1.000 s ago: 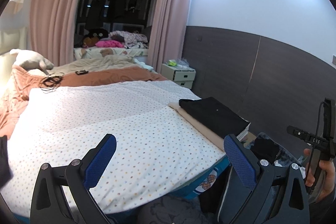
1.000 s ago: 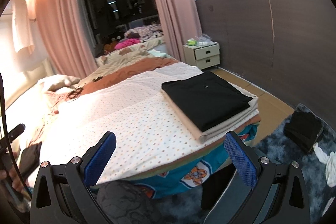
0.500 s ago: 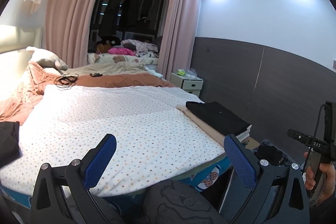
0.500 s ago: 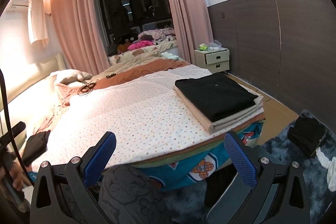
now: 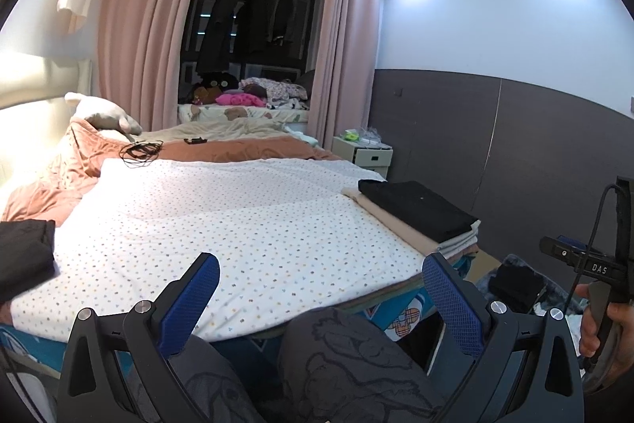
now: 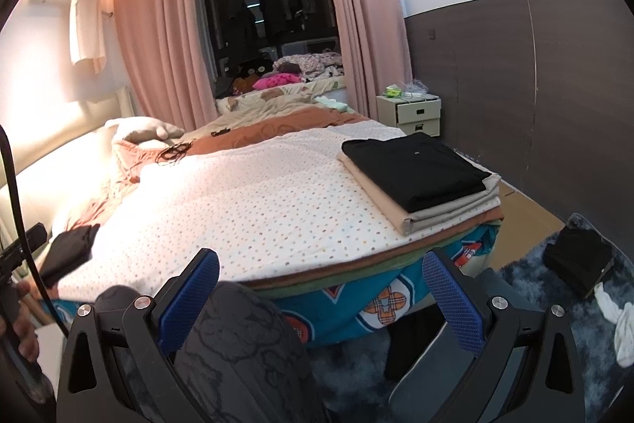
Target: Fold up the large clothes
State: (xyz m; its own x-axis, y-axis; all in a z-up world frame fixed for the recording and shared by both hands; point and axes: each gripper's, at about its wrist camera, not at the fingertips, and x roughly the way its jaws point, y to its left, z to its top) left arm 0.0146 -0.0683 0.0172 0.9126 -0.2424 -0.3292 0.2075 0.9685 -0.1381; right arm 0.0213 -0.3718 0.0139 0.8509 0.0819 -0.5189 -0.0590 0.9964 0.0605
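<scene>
A black garment [image 5: 23,252] is lying bunched at the bed's [image 5: 253,224] left edge, opposite the folded stack [image 6: 420,177]. Both the left tool [image 5: 321,288] and right tool [image 6: 321,284] are hovering wide open, holding nothing. Dragging it carelessly risks sliding it off the edge.

The dotted sheet [image 5: 245,224] lies bare across the frame's middle, open to a gripper. A folded stack [image 6: 420,177] blocks the right edge, a dark garment [image 5: 23,256] the left edge, tangled cable [image 5: 140,149] the far upper left, knees [image 5: 348,355] the bottom.
</scene>
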